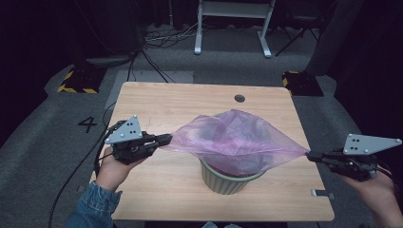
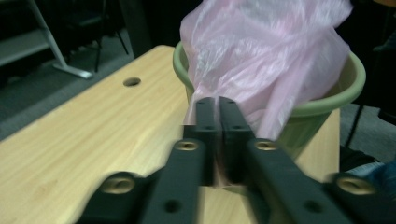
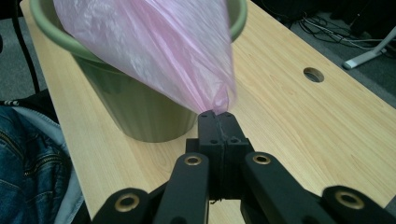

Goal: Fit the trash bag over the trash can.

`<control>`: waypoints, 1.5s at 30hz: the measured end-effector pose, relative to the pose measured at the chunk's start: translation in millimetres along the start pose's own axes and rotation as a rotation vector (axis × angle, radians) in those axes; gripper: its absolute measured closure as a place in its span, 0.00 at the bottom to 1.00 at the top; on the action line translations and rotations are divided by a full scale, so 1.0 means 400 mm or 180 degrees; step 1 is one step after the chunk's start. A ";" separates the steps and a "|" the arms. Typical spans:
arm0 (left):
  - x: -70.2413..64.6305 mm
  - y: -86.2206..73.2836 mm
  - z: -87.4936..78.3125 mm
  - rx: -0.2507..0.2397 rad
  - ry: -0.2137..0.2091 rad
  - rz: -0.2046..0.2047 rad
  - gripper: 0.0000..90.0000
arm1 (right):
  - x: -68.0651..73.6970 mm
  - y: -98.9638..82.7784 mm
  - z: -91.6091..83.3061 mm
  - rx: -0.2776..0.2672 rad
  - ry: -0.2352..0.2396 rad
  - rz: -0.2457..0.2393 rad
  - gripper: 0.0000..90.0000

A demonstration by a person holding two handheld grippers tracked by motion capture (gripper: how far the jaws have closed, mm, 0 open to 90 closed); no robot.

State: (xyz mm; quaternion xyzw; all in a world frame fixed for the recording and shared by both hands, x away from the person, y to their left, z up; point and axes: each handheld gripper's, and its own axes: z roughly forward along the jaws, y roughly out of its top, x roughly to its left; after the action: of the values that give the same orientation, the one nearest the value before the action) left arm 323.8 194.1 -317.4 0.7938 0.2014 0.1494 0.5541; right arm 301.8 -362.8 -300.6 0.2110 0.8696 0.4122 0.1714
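A thin pink plastic bag (image 1: 233,137) is stretched wide over a pale green bin (image 1: 228,183) that stands near the front middle of the wooden table (image 1: 180,99). My left gripper (image 1: 167,138) pinches the bag's left corner, and my right gripper (image 1: 310,154) pinches its right corner beyond the table's right edge. In the left gripper view the jaws of my left gripper (image 2: 215,100) stand together on the pink film (image 2: 266,51), in front of the bin's rim (image 2: 317,109). In the right gripper view my right gripper (image 3: 217,114) is shut on the gathered bag tip (image 3: 154,46), beside the bin (image 3: 135,116).
A round cable hole (image 1: 239,98) sits near the table's far edge. A small metal bracket (image 1: 322,194) sticks out at the front right corner. Behind the table stand a white frame (image 1: 233,23), loose cables (image 1: 161,38) and yellow-black striped bases (image 1: 76,83).
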 end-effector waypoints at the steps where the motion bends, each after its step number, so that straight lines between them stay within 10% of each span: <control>1: -0.001 0.005 0.002 -0.0046 -0.0017 -0.0001 0.68 | 0.003 0.001 0.000 -0.0037 0.0007 -0.0012 0.94; 7: -0.010 0.042 0.029 -0.0120 0.0109 0.0259 0.45 | 0.007 0.036 -0.011 -0.0443 -0.0076 -0.0145 0.55; 16: -0.017 0.058 0.071 -0.0043 0.0074 0.0384 0.39 | -0.004 0.073 -0.029 -0.0725 -0.0066 -0.0258 0.42; 27: 0.003 0.069 0.109 -0.0108 0.0181 0.0229 0.89 | -0.044 0.133 0.072 -0.0579 0.0004 -0.0347 0.53; 36: 0.020 0.079 0.097 -0.0547 0.0379 0.0129 0.95 | -0.057 0.185 0.175 -0.0159 0.0178 -0.0461 1.00; 45: 0.052 0.065 0.132 -0.0352 0.0735 0.0105 0.95 | -0.129 0.207 0.186 -0.0351 -0.0035 -0.0019 1.00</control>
State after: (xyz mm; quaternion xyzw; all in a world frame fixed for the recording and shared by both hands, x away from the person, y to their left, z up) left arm 370.5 153.0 -310.8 0.7427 0.2422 0.2598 0.5676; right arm 399.8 -293.8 -273.4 0.2010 0.8452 0.4578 0.1888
